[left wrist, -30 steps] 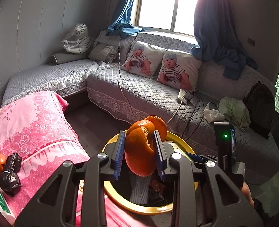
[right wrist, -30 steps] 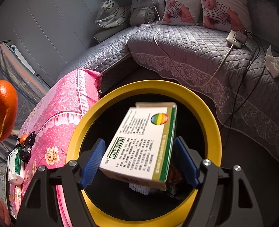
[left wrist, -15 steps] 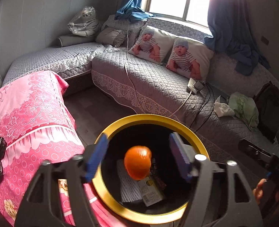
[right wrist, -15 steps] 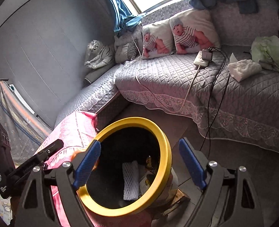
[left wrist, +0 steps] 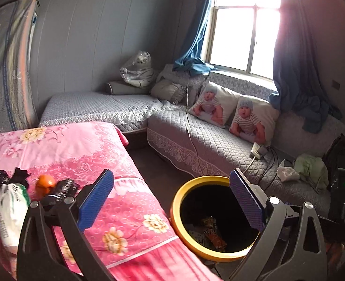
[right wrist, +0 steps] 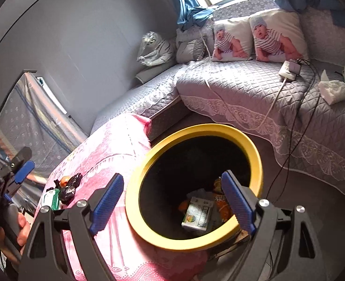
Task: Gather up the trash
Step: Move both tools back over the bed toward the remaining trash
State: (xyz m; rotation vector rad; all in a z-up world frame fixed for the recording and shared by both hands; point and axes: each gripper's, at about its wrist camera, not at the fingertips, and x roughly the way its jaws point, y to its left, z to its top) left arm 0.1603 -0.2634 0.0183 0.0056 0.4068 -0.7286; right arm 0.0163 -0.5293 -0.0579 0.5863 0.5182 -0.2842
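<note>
The yellow-rimmed trash bin (left wrist: 205, 179) (right wrist: 207, 130) stands on the floor against the pink bedspread (left wrist: 78, 145). Inside lie a white-green box (right wrist: 197, 214), orange peel (right wrist: 183, 205) and snack wrappers (left wrist: 215, 236). My left gripper (left wrist: 171, 173) hovers left of the bin, jaws opening wide with nothing between them. My right gripper (right wrist: 172, 176) is open above the bin, also holding nothing. On the bedspread remain a small orange (left wrist: 45, 183), black wrappers (left wrist: 60, 189) and a white-green packet (left wrist: 11, 210).
A grey quilted corner sofa (left wrist: 196, 140) runs behind the bin, with baby-print pillows (right wrist: 275, 37), a power strip (right wrist: 289, 69) with cables trailing to the floor, crumpled tissue (right wrist: 334, 91) and a black backpack (left wrist: 341, 149). A hand (right wrist: 20, 229) holds the left gripper's handle.
The left gripper let go of the orange peel, which dropped into the bin, then swung left toward the bed. The right gripper dropped the box into the bin and rose.
</note>
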